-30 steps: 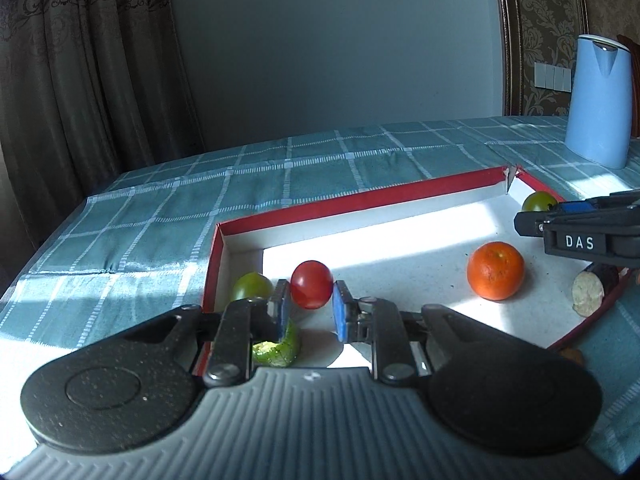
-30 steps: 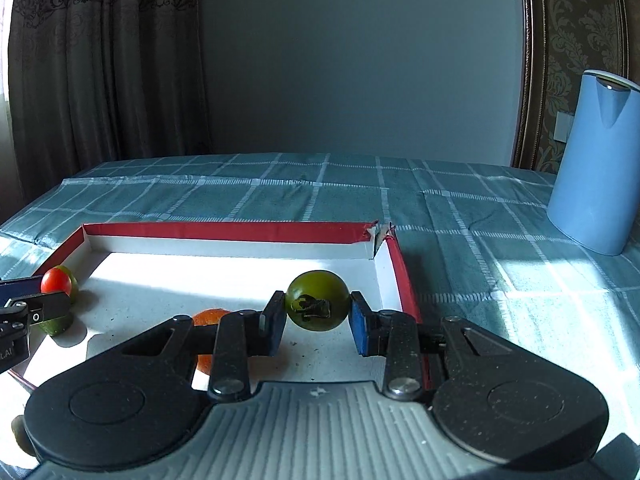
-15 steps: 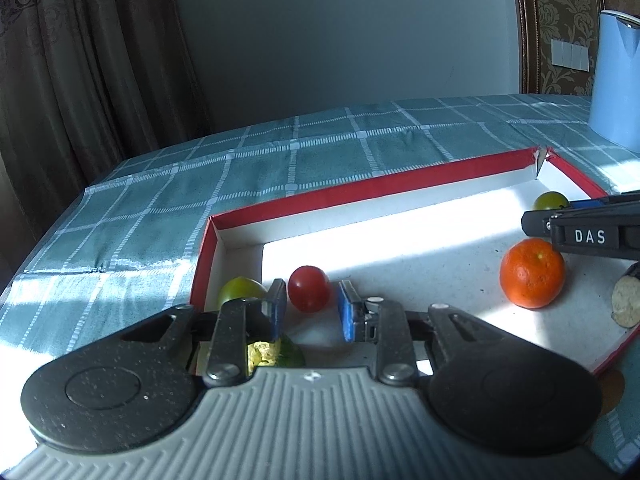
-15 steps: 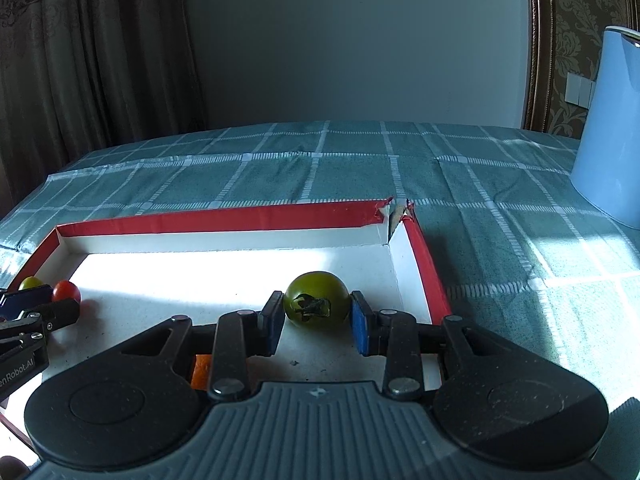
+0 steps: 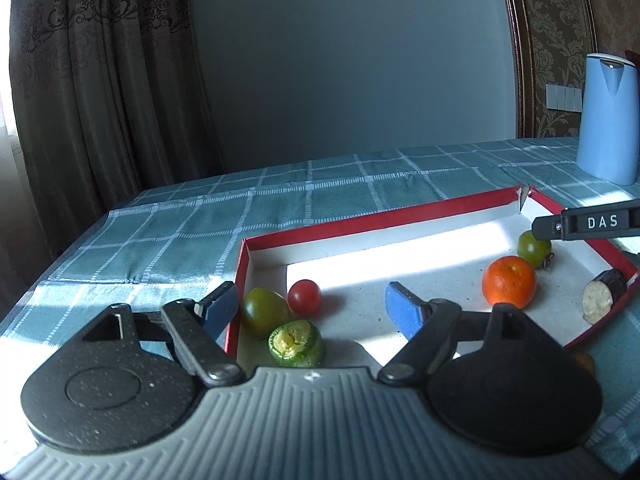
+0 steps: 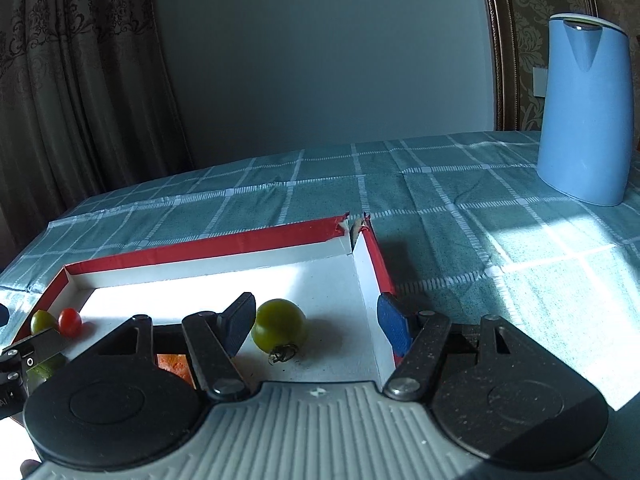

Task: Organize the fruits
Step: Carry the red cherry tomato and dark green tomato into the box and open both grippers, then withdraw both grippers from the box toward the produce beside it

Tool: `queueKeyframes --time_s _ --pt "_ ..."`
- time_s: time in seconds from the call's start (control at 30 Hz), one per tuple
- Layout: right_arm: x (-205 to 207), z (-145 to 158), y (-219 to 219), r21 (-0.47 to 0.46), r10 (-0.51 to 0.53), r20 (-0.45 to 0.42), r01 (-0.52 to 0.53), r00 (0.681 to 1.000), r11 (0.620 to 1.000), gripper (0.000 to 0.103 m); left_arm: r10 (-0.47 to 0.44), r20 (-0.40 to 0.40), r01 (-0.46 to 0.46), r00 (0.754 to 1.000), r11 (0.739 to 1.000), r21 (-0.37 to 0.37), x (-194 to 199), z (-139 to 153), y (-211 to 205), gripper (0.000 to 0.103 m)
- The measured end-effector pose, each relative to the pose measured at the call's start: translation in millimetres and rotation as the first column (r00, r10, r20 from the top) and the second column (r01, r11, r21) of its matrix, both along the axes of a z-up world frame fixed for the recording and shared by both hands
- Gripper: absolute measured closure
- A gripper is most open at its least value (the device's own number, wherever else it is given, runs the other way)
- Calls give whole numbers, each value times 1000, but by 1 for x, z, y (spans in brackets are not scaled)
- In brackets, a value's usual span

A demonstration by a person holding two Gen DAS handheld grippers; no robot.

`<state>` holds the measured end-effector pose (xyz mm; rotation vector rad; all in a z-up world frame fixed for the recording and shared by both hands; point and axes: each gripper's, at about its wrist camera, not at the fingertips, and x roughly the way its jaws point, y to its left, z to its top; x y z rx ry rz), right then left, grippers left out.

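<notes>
- Both grippers have let go since a second ago: then the left gripper (image 5: 312,304) pinched the red cherry tomato (image 5: 305,297) and the right gripper (image 6: 316,324) clamped the dark green tomato (image 6: 280,325); now each fruit lies free on the floor of the box.
- Left gripper: jaws are opening and stand wide, grasping nothing. One blue pad hangs outside the left wall of the red-rimmed box (image 5: 360,224), the other over its white floor.
- The red cherry tomato sits in the near left corner of the box, touching or just beside a yellow-green tomato (image 5: 264,310). A green cut fruit with yellow flesh (image 5: 296,343) lies just in front of them.
- Right gripper: jaws are also opening, released. The dark green tomato rests between them, close to the left pad though I cannot tell whether they touch, its stem turned toward the camera.
- In the left wrist view a mandarin (image 5: 509,287) lies just beside the dark green tomato, and a dark-skinned cut piece with pale flesh (image 5: 602,297) rests by the right wall.
- A blue kettle (image 6: 586,108) stands upright on the teal checked tablecloth (image 6: 440,184), well apart from the box.
</notes>
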<state>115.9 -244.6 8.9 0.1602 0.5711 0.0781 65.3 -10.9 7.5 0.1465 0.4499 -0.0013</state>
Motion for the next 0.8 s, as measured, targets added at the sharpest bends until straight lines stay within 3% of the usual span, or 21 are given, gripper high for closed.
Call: queueKeyframes --time_s 0.13,0.33,0.43,0.67,0.8 --pt "-16 7 -11 66 -10 31 8 999 998 36 -10 27 10 1000 1000 -13 -25 1 6 12" --pt "-38 11 -13 59 -12 72 8 997 998 36 -65 18 66 998 997 -38 -59 -3 9 13" --pt "-47 11 -15 86 -4 73 -3 997 996 36 -106 18 107 994 994 -16 -74 -7 6 12" --pt "-73 9 -17 110 10 82 -19 997 994 36 -131 -43 130 990 991 -25 -73 -13 6 12" --pt "-87 8 -19 122 22 93 -33 995 992 34 -129 -60 130 990 992 6 -73 -17 1 12"
